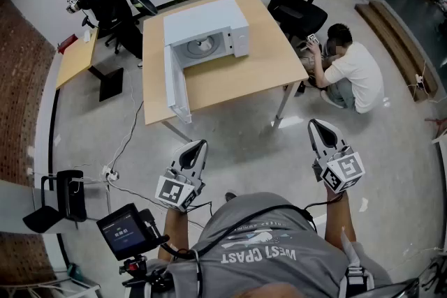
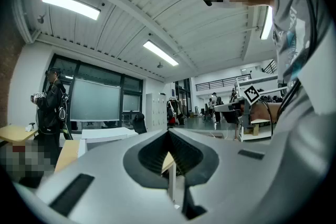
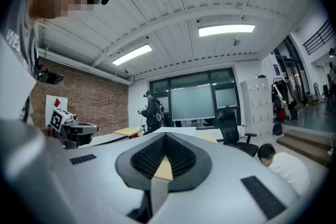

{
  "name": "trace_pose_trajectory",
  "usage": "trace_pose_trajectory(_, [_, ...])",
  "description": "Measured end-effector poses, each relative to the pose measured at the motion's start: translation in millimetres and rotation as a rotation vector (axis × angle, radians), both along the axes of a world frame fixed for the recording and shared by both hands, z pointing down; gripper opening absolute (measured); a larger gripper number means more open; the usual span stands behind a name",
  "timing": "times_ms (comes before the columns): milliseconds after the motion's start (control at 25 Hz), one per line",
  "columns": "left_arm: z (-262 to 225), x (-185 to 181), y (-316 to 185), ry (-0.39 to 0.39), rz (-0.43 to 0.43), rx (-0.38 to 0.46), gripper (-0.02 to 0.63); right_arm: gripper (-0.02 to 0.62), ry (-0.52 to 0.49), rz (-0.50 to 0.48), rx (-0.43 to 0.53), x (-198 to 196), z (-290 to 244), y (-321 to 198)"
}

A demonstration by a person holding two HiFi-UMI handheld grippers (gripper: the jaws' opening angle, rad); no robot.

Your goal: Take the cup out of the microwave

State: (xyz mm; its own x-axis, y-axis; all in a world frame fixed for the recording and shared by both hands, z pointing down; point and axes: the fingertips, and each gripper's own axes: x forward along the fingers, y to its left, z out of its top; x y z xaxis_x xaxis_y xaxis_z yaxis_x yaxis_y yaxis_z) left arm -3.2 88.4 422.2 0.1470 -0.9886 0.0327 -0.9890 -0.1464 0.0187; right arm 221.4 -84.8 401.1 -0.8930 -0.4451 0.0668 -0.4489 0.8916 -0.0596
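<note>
1. Left gripper [image 1: 201, 145]: jaws together, nothing between them, held level over the floor.
2. Right gripper [image 1: 314, 124]: jaws together, nothing held, level.
3. Microwave [image 1: 209, 21] on the wooden table [image 1: 258, 73], at 12 o'clock of the left gripper; door [image 1: 176, 84] swung open toward 6 o'clock.
4. Cup [image 1: 203, 46] sits inside the microwave cavity, well apart from both grippers.
5. A person [image 1: 353, 70] crouches on the floor at 3 o'clock of the table.

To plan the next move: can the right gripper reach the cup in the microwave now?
Probably not yet: the right gripper is shut and far from the table. The door stands open, so nothing blocks the cup.
</note>
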Motion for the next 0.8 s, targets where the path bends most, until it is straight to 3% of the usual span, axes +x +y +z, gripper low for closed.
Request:
trace_pose_trajectory(200, [15.6, -9.5, 13.9, -0.029, -0.027, -0.041, 0.043, 0.012, -0.001, -0.006, 0.014, -16.4, 14.0, 2.2])
trace_pose_trajectory(280, [19.6, -15.4, 16.4, -0.051, -0.01, -0.019, 0.043, 0.012, -0.002, -0.006, 0.022, -27.7, 16.9, -0.8])
trace_pose_trajectory(440, [6.0, -60.1, 28.3, -0.056, 0.011, 0.042, 0.043, 0.012, 0.015, 0.001, 0.035, -81.8, -0.4, -0.9])
trace_pose_trajectory(800, [4.2, -106.9, 66.9, -0.036, -0.047, 0.025, 0.043, 0.012, 0.041, -0.07, 0.063, -165.8, -12.8, 7.0])
